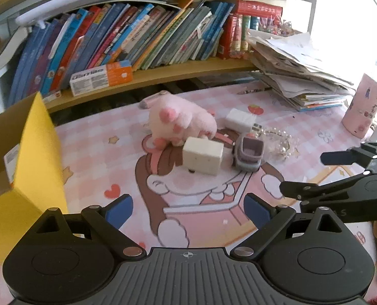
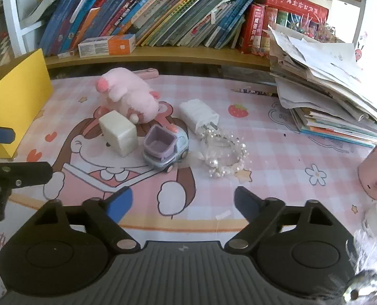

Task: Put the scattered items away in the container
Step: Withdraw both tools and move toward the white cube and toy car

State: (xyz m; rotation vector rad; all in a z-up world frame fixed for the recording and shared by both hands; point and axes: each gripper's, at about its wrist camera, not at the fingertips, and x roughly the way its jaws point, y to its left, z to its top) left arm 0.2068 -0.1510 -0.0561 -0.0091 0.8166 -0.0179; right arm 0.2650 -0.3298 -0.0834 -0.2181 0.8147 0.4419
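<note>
A yellow cardboard box (image 1: 33, 152) stands open at the left of the pink desk mat; it also shows in the right wrist view (image 2: 15, 96). In the mat's middle lie a pink plush toy (image 1: 180, 122) (image 2: 130, 96), a cream block (image 1: 203, 156) (image 2: 118, 133), a small purple-and-blue toy car (image 1: 248, 153) (image 2: 166, 147), a white tissue pack (image 1: 240, 119) (image 2: 198, 114) and a pearl headband (image 1: 282, 141) (image 2: 224, 152). My left gripper (image 1: 188, 209) is open and empty, short of the block. My right gripper (image 2: 183, 203) is open and empty, short of the car.
A low shelf of books (image 1: 137, 38) runs along the back, with an orange-and-white carton (image 1: 102, 77) on it. A paper stack (image 1: 300, 71) sits at the right rear. A pink cup (image 1: 363, 106) stands at the far right.
</note>
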